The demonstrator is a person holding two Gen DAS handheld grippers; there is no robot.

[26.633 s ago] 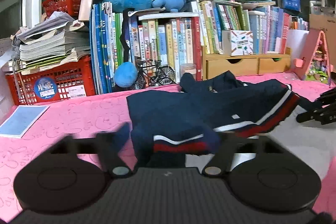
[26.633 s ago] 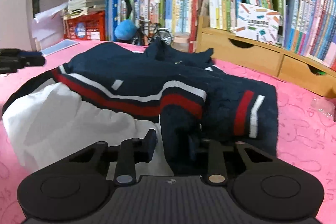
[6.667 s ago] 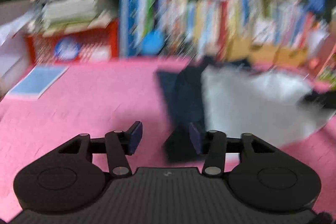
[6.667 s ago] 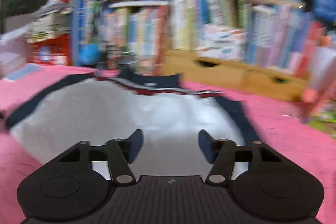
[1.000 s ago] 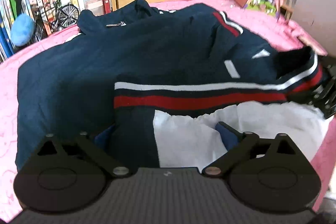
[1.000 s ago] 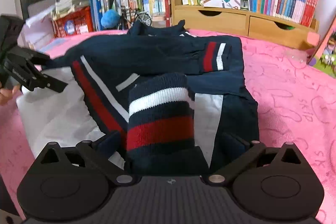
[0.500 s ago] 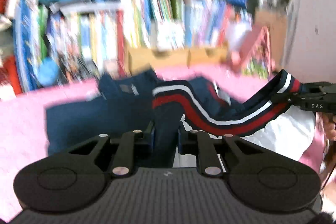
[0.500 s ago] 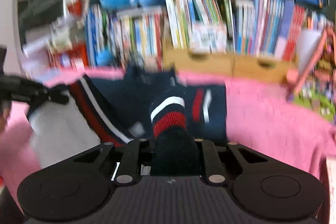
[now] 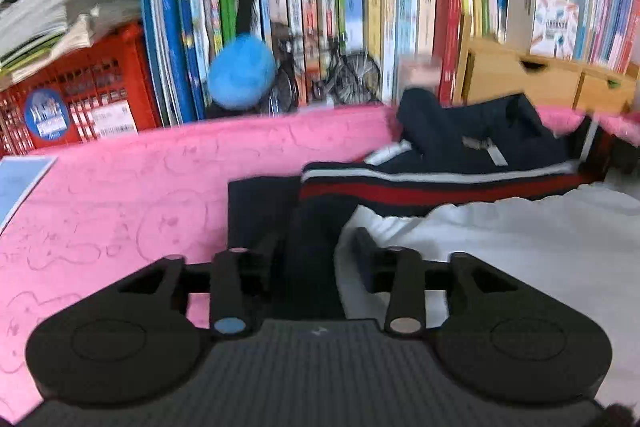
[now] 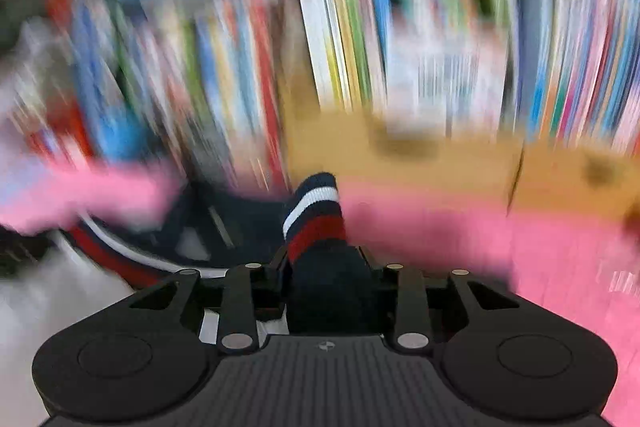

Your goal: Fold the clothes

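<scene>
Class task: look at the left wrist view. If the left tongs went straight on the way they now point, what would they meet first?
The left tongs, jaws opening, already have the navy jacket between them, so its dark fabric comes first, then the red and white stripe band. Beyond lies the pink cover; depth is unclear.

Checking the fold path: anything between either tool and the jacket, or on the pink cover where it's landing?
Nothing visible. The jacket is already between the fingers of the left tool and the right tool, both opening. The pink cover beside it is bare; the right view is blurred.
</scene>
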